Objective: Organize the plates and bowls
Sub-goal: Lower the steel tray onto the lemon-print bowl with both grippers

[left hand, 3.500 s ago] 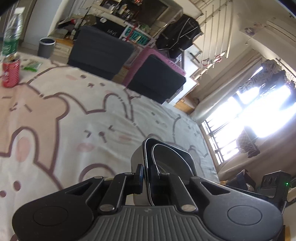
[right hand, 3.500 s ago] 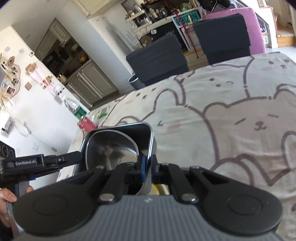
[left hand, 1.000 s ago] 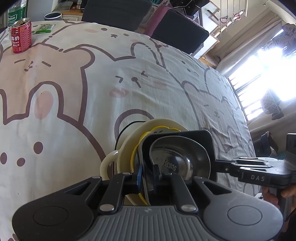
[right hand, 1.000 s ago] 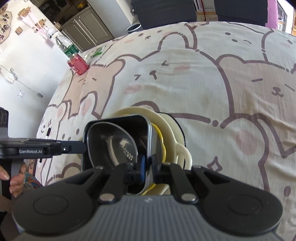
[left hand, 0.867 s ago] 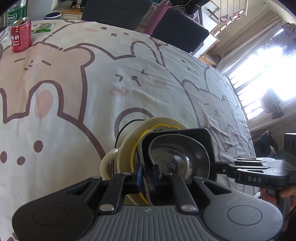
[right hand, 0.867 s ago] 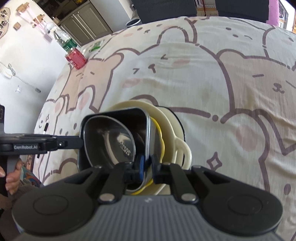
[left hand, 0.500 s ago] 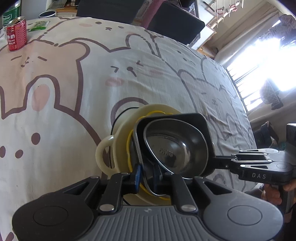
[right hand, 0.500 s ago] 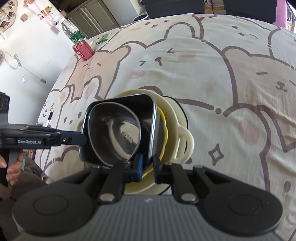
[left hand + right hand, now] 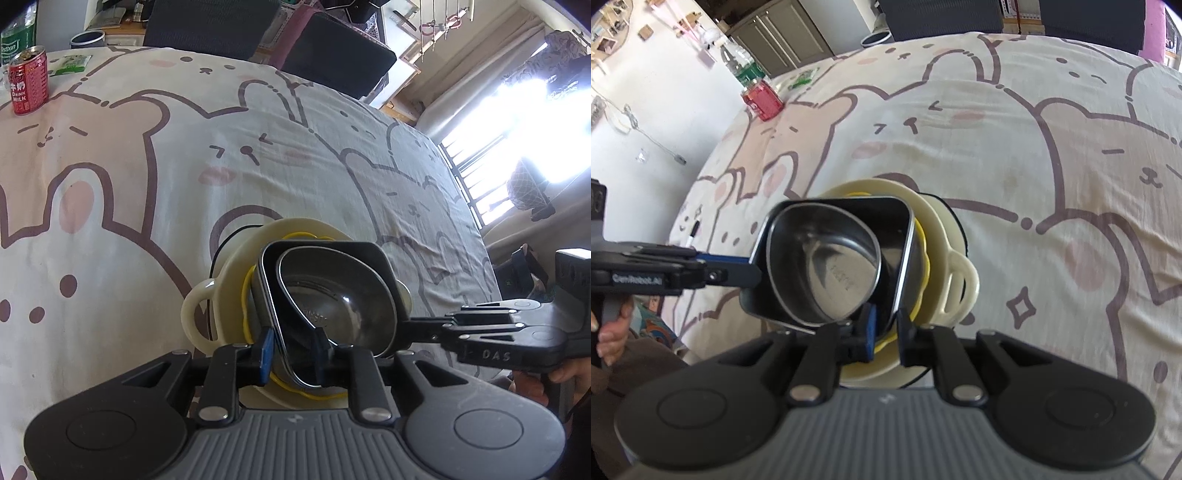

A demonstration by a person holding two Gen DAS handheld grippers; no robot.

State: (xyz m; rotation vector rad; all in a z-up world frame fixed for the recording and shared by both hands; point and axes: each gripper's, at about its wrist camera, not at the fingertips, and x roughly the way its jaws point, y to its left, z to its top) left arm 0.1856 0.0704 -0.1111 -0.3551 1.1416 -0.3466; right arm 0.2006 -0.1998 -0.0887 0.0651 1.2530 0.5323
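A black square bowl (image 9: 332, 249) (image 9: 849, 203) with a steel bowl (image 9: 340, 295) (image 9: 827, 258) nested inside sits tilted in a yellow dish (image 9: 245, 295) (image 9: 925, 266). That dish rests in a cream two-handled dish (image 9: 236, 266) (image 9: 938, 229) on the bear-print cloth. My left gripper (image 9: 293, 347) (image 9: 753, 273) straddles the near rim of both bowls. Its jaws are opening, and the pads look just off the rim. My right gripper (image 9: 886, 330) (image 9: 410, 326) is shut on the opposite wall of the black bowl.
A red drink can (image 9: 27, 86) (image 9: 762, 99) and a green bottle (image 9: 740, 64) stand at the far corner beside a green packet (image 9: 70, 64). Dark chairs (image 9: 332, 55) line the far edge. A pen (image 9: 694, 230) lies near the left edge. A hand (image 9: 609, 332) holds each gripper.
The two nested bowls came from mid-air down into the yellow and cream dishes and lean flatter. My left jaws have widened around the rim. The right jaws barely changed.
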